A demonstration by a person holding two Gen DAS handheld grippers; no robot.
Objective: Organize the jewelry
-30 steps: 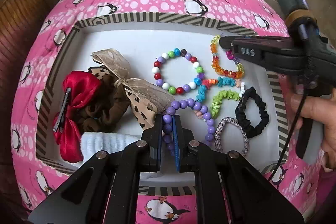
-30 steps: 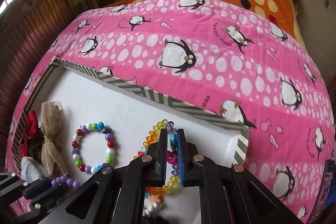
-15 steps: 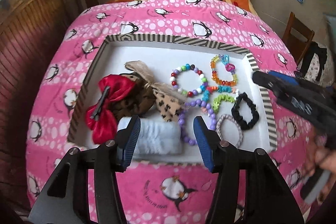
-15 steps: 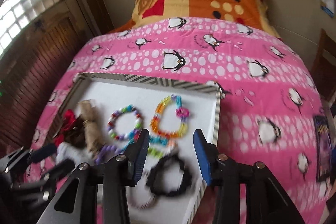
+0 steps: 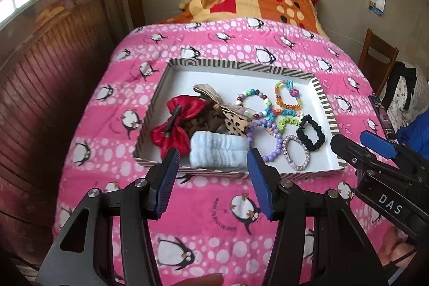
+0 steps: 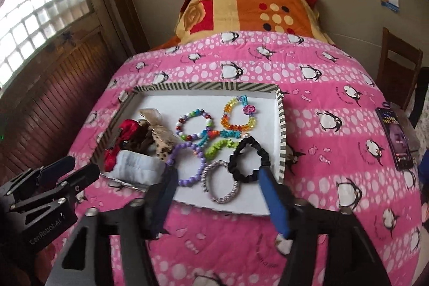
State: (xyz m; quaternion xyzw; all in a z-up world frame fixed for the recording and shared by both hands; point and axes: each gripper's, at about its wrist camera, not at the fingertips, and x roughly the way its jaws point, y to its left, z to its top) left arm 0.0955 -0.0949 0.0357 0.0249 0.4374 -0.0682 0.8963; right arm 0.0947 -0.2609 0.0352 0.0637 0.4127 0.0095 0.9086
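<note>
We are holding the left claw [image 5: 211, 160] raised above the near edge of the bed, its two blue-padded fingers [image 5: 168, 173] spread wide and gripping nothing. It is pointing forward and down at the tray [image 5: 321, 95], a shallow white box with a striped rim that is lying on the pink penguin blanket [image 5: 214, 219].

We are holding the right claw [image 6: 217, 184] to the right of the left one, also hanging above the near rim of the tray, jaws wide apart and empty. In the left wrist view its black body is reaching in from the right edge, with our fingers wrapped under it at the lower right.

The jewelry is all lying inside the tray. On its left side a red bow [image 5: 177, 122] is sitting beside a brown scrunchie and a leopard-print ribbon [image 5: 233, 122], with a pale blue fuzzy band [image 5: 218, 149] in front of them. To the right are lying a multicoloured bead bracelet [image 5: 253, 105], an orange bead bracelet [image 5: 288, 98], a purple bead bracelet [image 5: 268, 141], a silver braided band [image 5: 296, 152] and a black scrunchie [image 5: 311, 133]. A dark phone [image 6: 396, 138] is resting on the blanket, well apart to the right.
</note>
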